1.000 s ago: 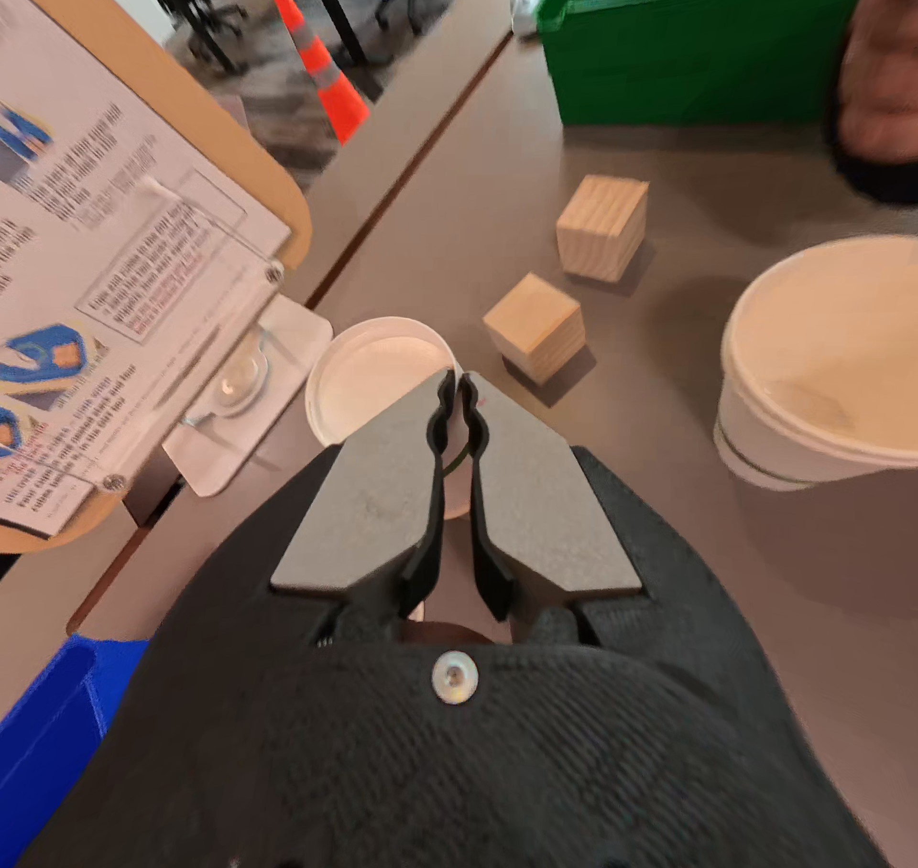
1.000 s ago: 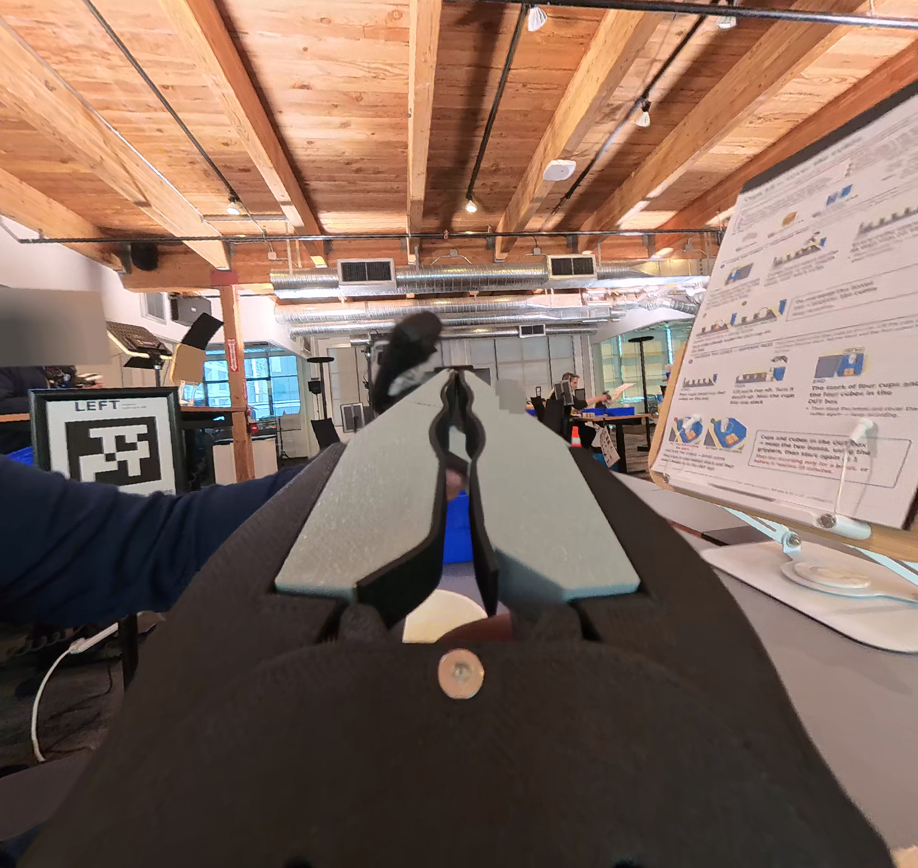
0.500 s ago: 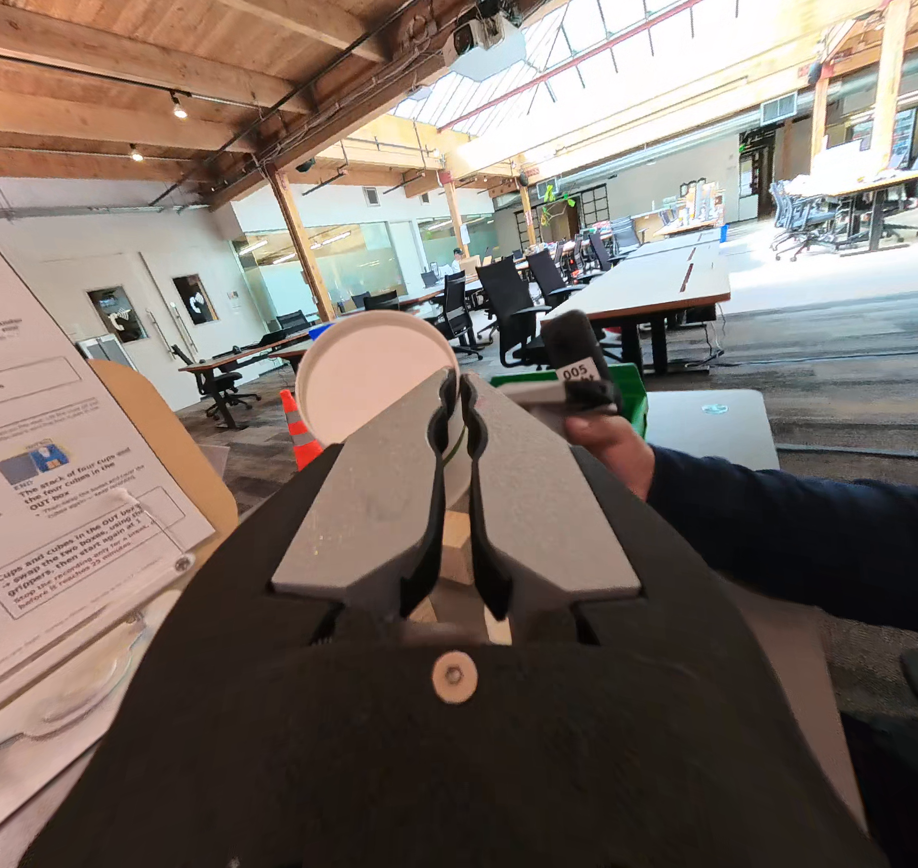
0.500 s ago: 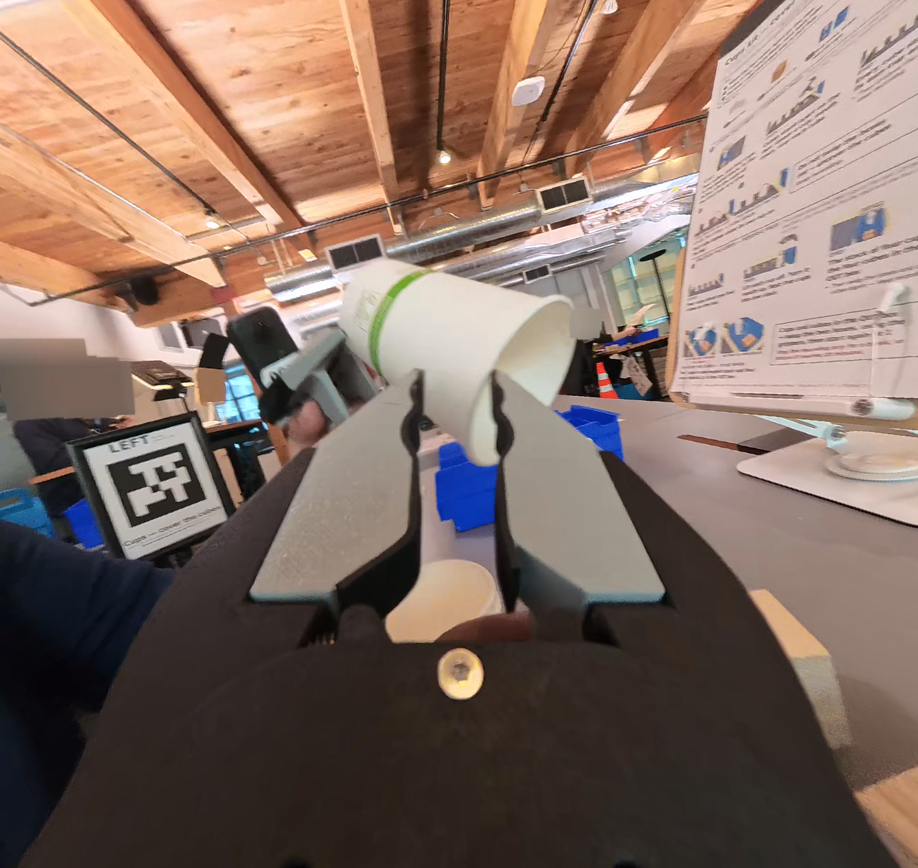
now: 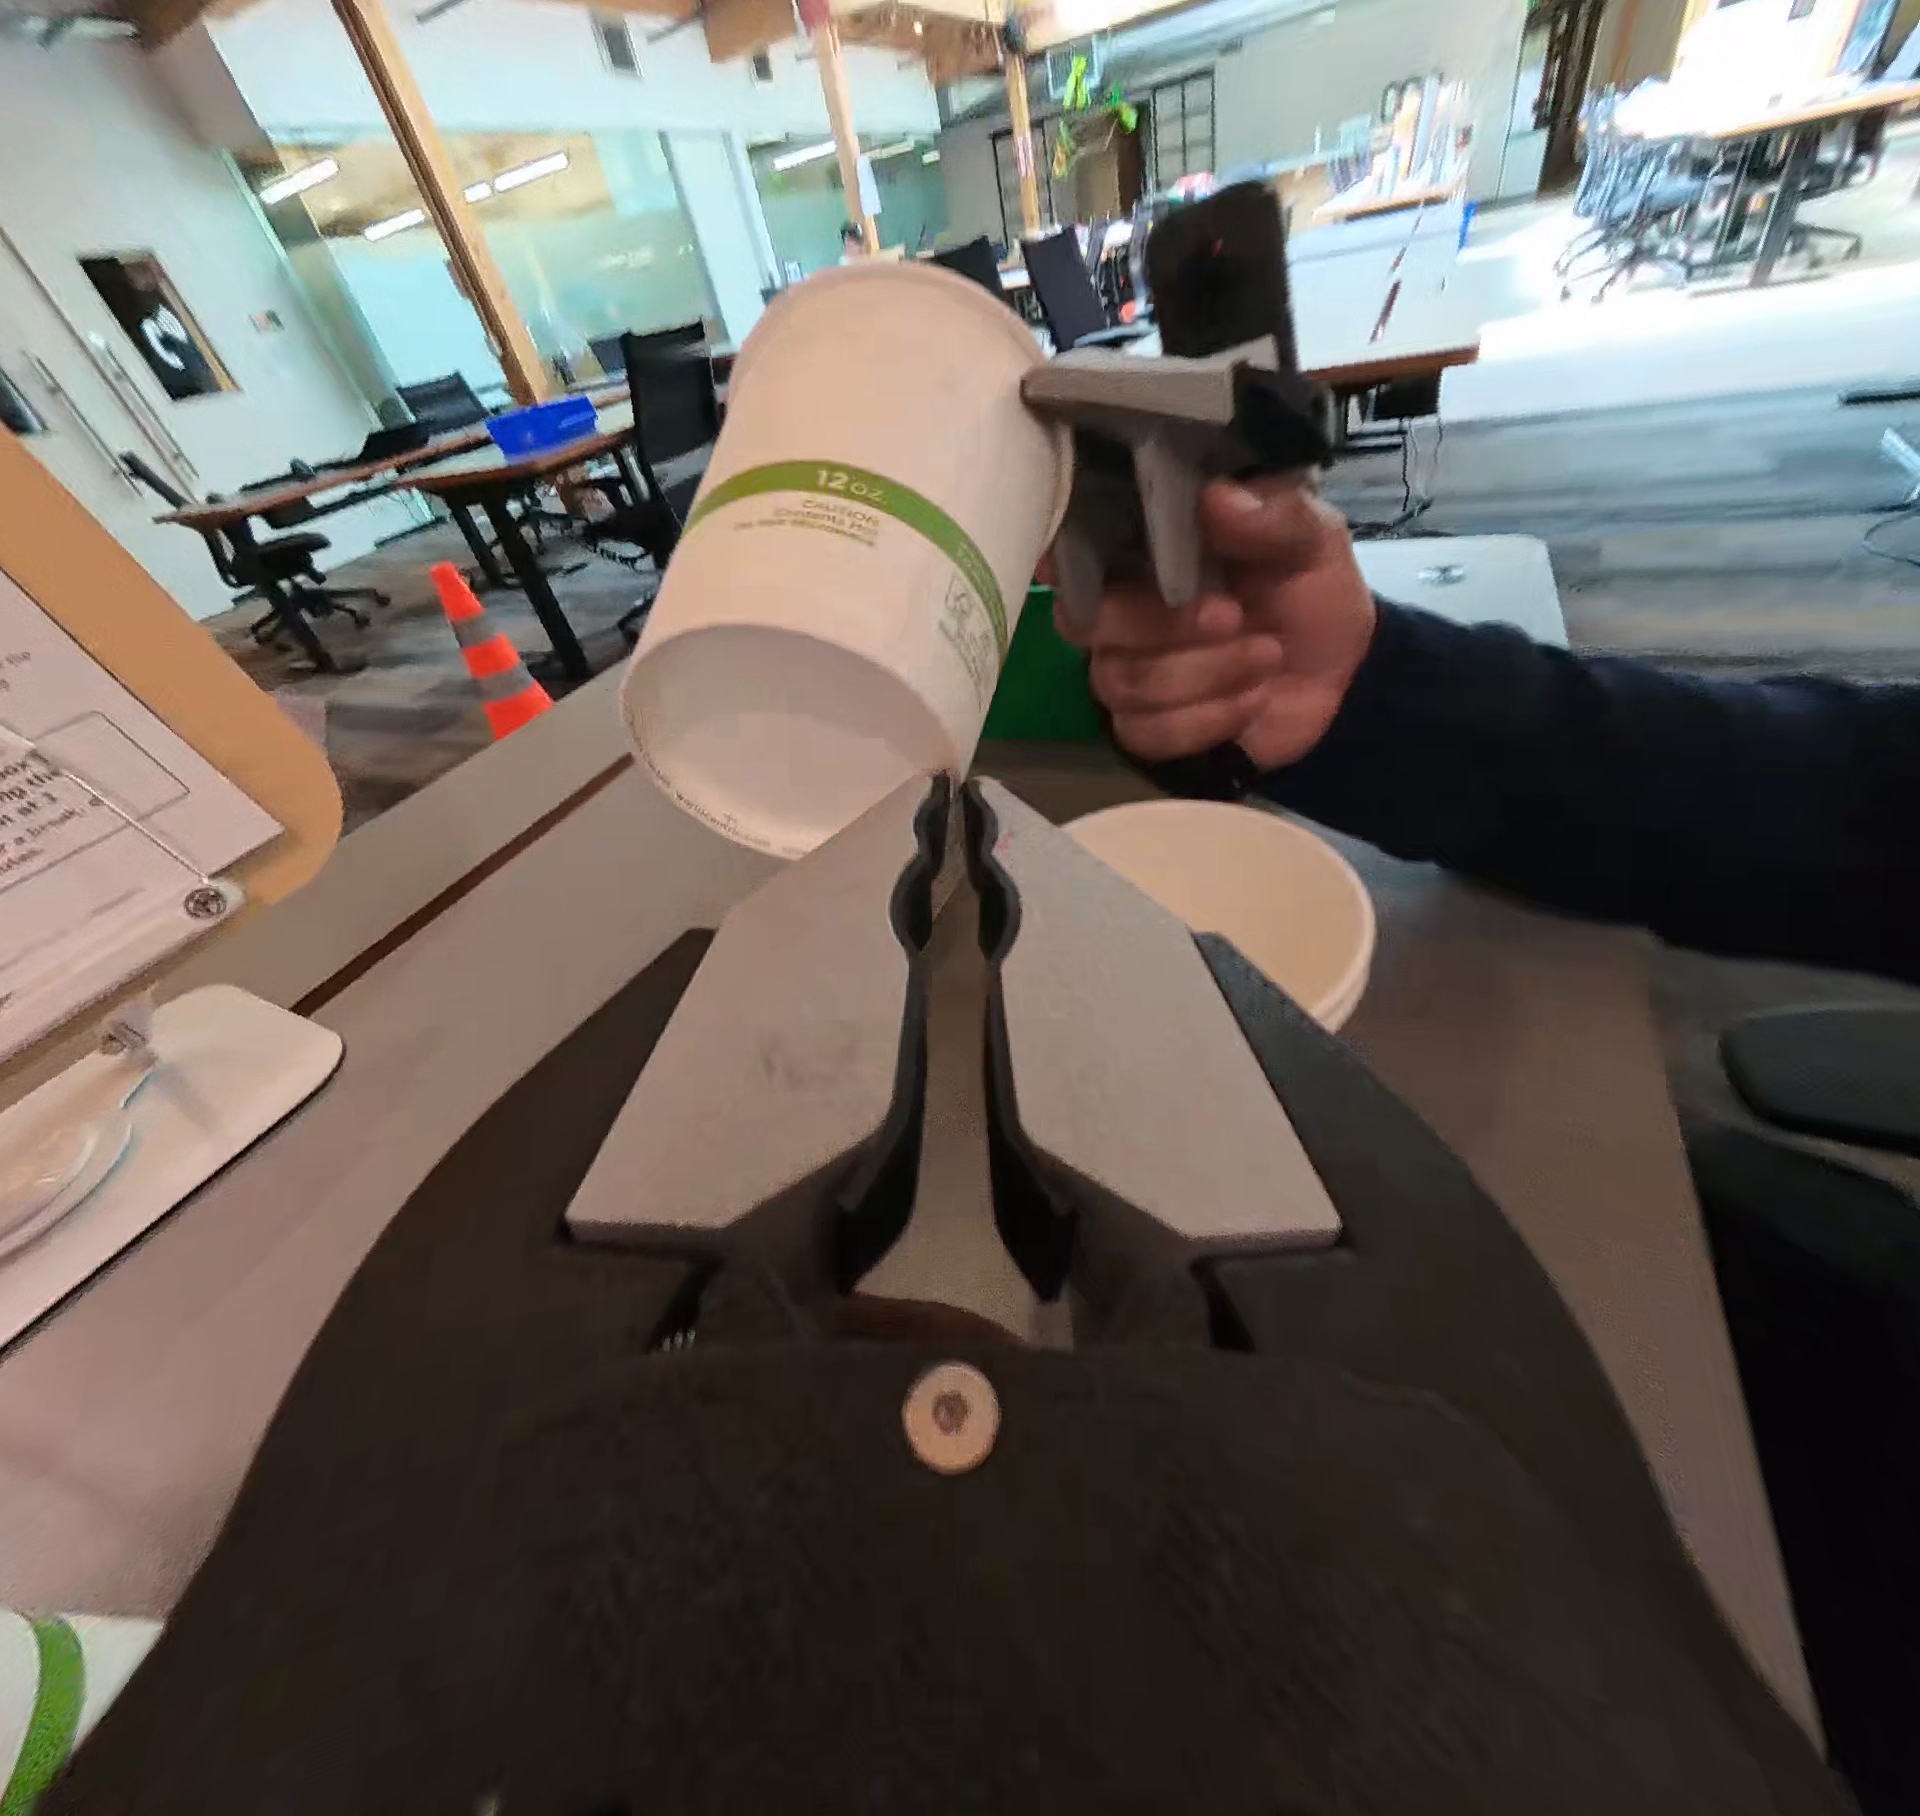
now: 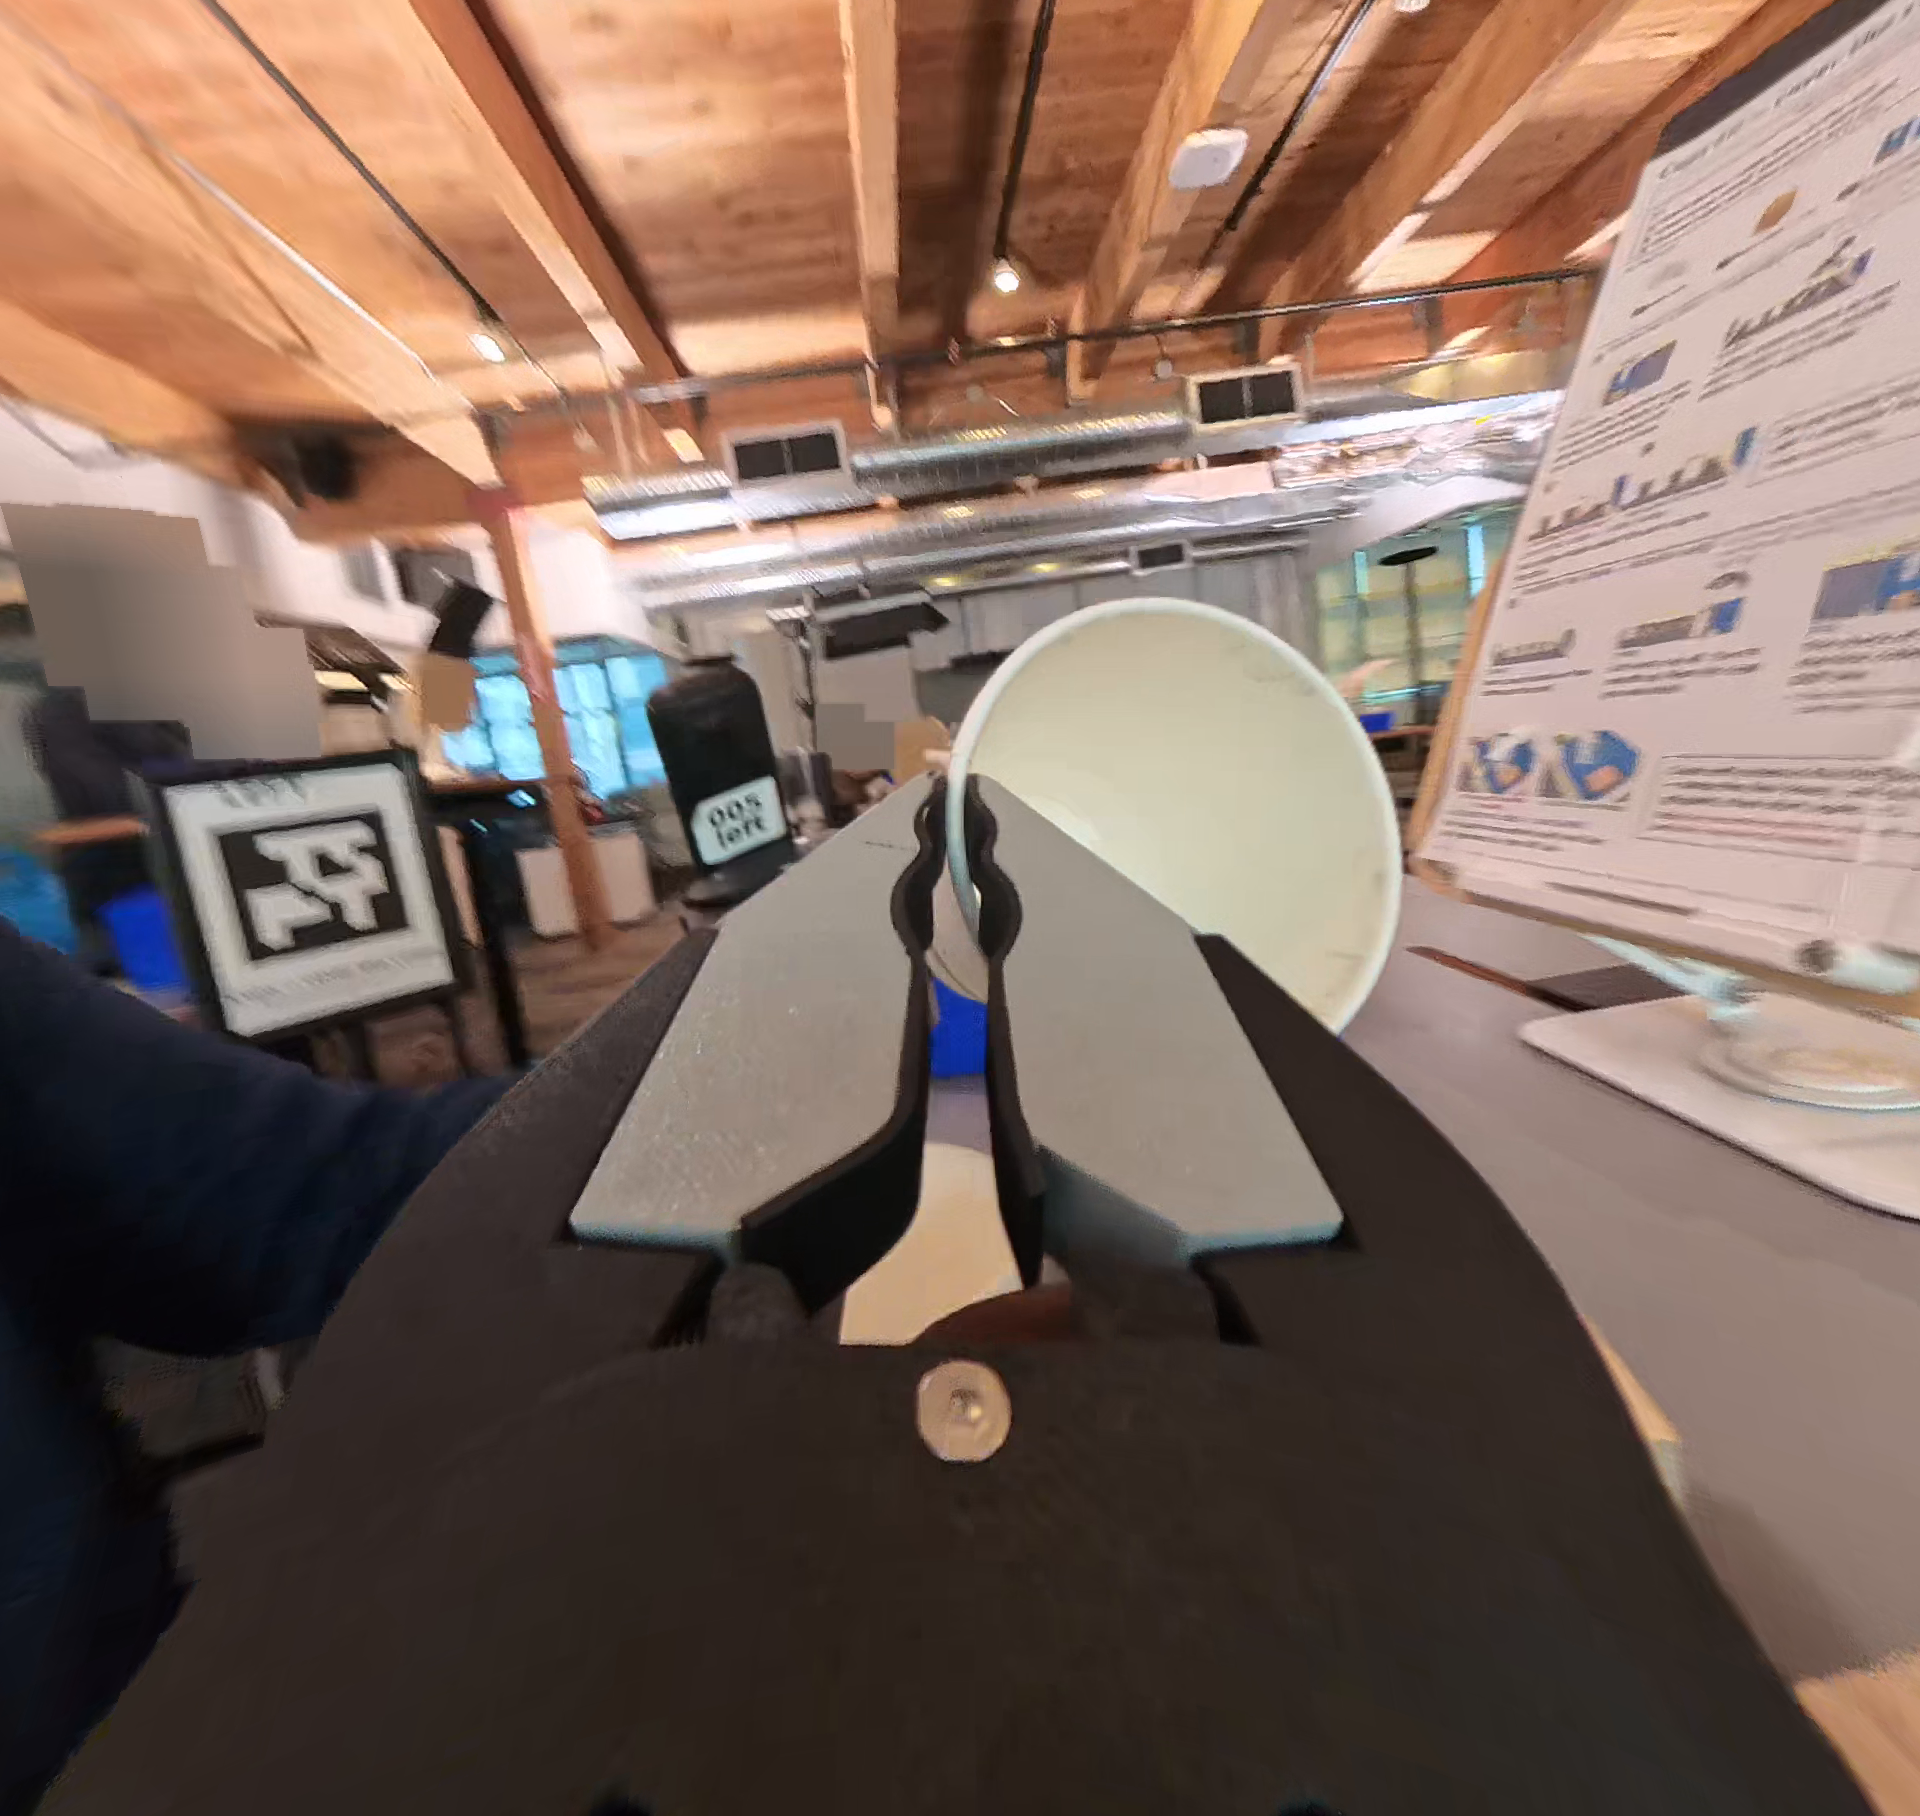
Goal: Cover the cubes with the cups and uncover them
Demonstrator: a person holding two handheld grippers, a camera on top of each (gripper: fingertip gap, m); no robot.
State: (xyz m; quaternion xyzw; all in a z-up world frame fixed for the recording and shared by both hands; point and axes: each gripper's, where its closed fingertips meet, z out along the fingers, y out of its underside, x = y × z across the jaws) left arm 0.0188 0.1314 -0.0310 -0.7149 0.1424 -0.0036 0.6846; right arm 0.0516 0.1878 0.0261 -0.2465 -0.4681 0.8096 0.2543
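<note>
White paper cup (image 5: 852,561) with green band aloft over grey table (image 5: 499,945), tilted, held from both ends. Left gripper (image 5: 952,798) pinched tight on base rim; right gripper (image 6: 958,810) clamped on mouth rim, one finger inside wall, one outside. Second cup (image 5: 1236,893) waits on table below. No cubes in sight (hidden behind grippers, likely). Judgement: cup light, thin-walled, crushes easily, smooth sides slippery. Rolled mouth rim looks stiffest hold; gentle pinch there, avoid squeezing mid-wall.
</note>
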